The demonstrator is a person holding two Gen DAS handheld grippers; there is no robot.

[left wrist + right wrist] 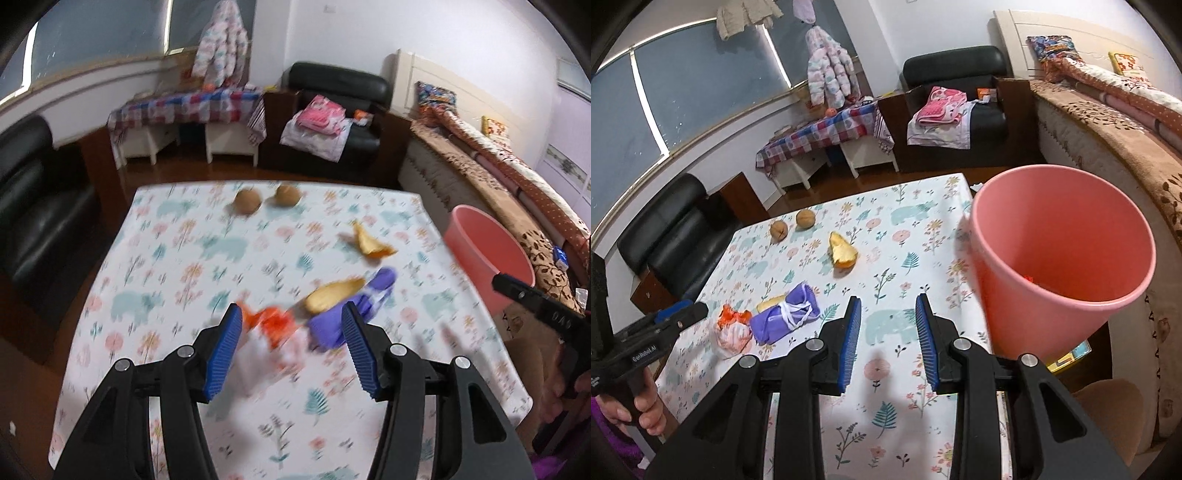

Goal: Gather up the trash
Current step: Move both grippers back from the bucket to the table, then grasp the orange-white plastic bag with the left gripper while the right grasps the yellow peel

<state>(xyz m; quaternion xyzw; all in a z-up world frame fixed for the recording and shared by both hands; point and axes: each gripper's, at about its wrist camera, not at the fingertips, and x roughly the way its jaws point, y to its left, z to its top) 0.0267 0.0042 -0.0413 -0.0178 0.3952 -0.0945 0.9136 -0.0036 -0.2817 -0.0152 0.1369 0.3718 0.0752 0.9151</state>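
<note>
Oddly blurred, the orange wrapper point(271, 325) sits beneath parted left tongs point(291, 343) — right tongs point(888, 334) apart, empty.

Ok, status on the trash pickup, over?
Left claw open, closing in on orange-white wrapper. Right claw open, empty. Pink bin at table edge. Peels, purple bag still out. Nothing blocking.

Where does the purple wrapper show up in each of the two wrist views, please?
Left wrist: the purple wrapper lies low and right of centre, blurred, just beyond the right fingertip, beside the orange-and-white bag.
Right wrist: the wrapper lies low on the left, left of the fingers, again beside that bag.
Shared landmark: the pink bin at the table's right edge.
</note>
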